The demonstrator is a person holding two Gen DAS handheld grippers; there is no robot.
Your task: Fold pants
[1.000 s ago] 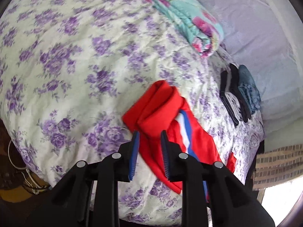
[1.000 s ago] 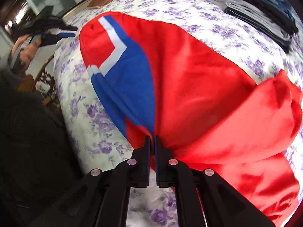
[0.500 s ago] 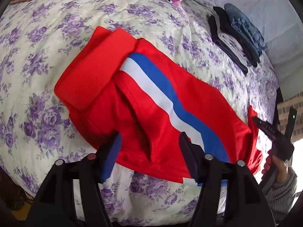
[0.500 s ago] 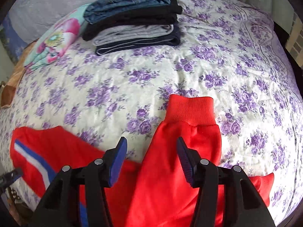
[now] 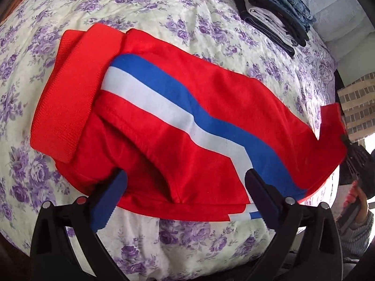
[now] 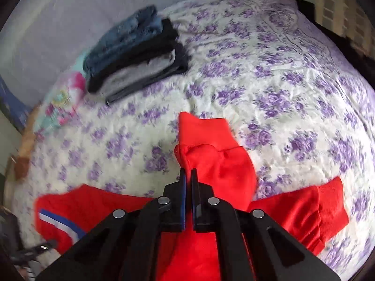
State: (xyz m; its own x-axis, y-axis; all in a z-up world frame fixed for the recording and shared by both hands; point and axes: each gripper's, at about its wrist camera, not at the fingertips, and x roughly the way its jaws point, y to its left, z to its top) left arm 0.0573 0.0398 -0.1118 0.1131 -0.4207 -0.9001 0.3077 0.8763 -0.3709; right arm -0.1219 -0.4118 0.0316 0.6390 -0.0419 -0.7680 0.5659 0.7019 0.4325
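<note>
**Kid:** Pants [image 5: 178, 126], red ones with a blue and white stripe, lie on the flowery bedspread [image 5: 211, 18]. What else is on the bed?

**Helper:** A stack of folded clothes [image 6: 138, 56] sits far back near the wall, well apart from the pants. Beside it lies a pink and green bundle [image 6: 62, 98]. Nothing lies on top of the pants.

**Kid:** What is the left gripper [image 5: 185, 187] doing?

**Helper:** Its jaws have just been opening and now stand wide apart. The near edge of the pants is between them, but the pads do not press on it.

**Kid:** And the right gripper [image 6: 187, 175]?

**Helper:** Its jaws have just been closing. Now they are together and pinch the red cloth at one pant leg, just under the ribbed cuff [image 6: 201, 128].

**Kid:** Does each camera see different things?

**Helper:** Yes. The left one shows the thick waistband [image 5: 70, 93] and the whole stripe. At its right edge you see a hand [image 5: 358, 201] in a grey sleeve. The right camera is blurry. It shows both leg cuffs and only a little bit of stripe at the left.
</note>
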